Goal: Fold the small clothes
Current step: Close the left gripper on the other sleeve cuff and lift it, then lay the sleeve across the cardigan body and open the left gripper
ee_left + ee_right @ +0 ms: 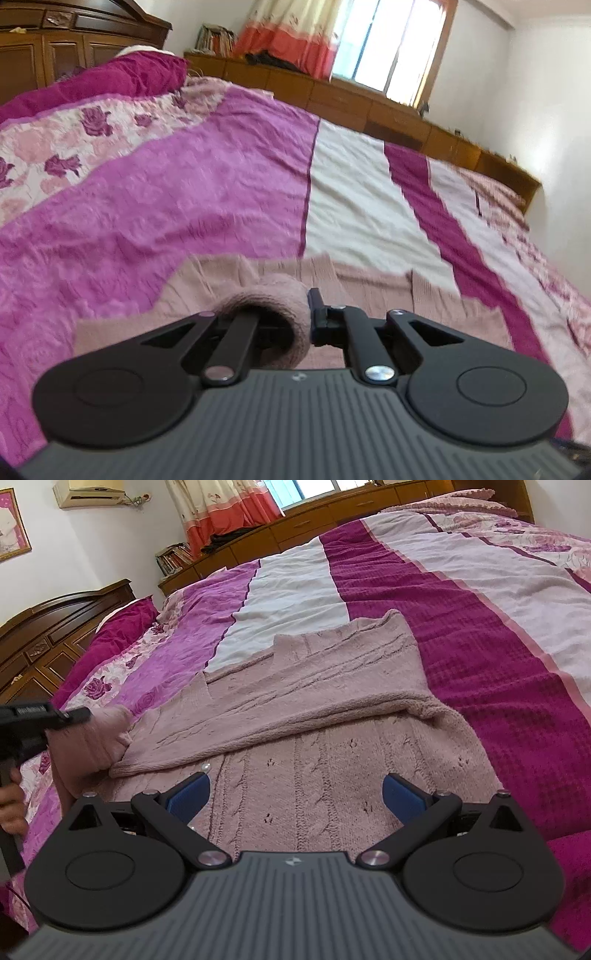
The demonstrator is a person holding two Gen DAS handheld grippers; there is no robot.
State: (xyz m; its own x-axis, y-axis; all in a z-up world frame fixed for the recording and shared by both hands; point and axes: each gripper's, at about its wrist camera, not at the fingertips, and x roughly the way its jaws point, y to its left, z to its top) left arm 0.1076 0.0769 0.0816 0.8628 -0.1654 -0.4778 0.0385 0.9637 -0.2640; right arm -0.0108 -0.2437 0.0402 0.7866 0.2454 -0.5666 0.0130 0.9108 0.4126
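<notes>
Evidently mid-fold. Left hand-held gripper [301, 317] pressed together on a bunch of pink knit, most likely a sleeve [275, 314], which rolls up over the fingers and hides the near pad. Same pinch seen from the right wrist view at the left edge of frame, with the sleeve hanging in a lump from black fingertips [79, 713] and a hand [11, 805] gripping the handle below. Held lifted off the bed [184, 192], presumably so the sleeve can be carried across the body of the garment rather than dragged.

Right hand-held gripper [295, 794] spread wide, blue pads [192, 794] well apart, nothing between them, hovering over the lower part of the sweater [314, 768]. Probably waiting to pin or smooth the cloth while the other side is brought over; whether the pads touch the knit cannot be told.

Sweater lying near the front edge of the bed, on the pink, white and magenta striped bedspread [480, 635]. Upper half already doubled over itself, a thick folded ridge running across just beyond the right fingers. Cable-knit panel flat directly under and ahead of the right hand-held gripper; the pinched sleeve off its left side, toward the headboard [55, 635] end. Soft, stretchy knit: likely to sag and slip if held by a thin pinch.
</notes>
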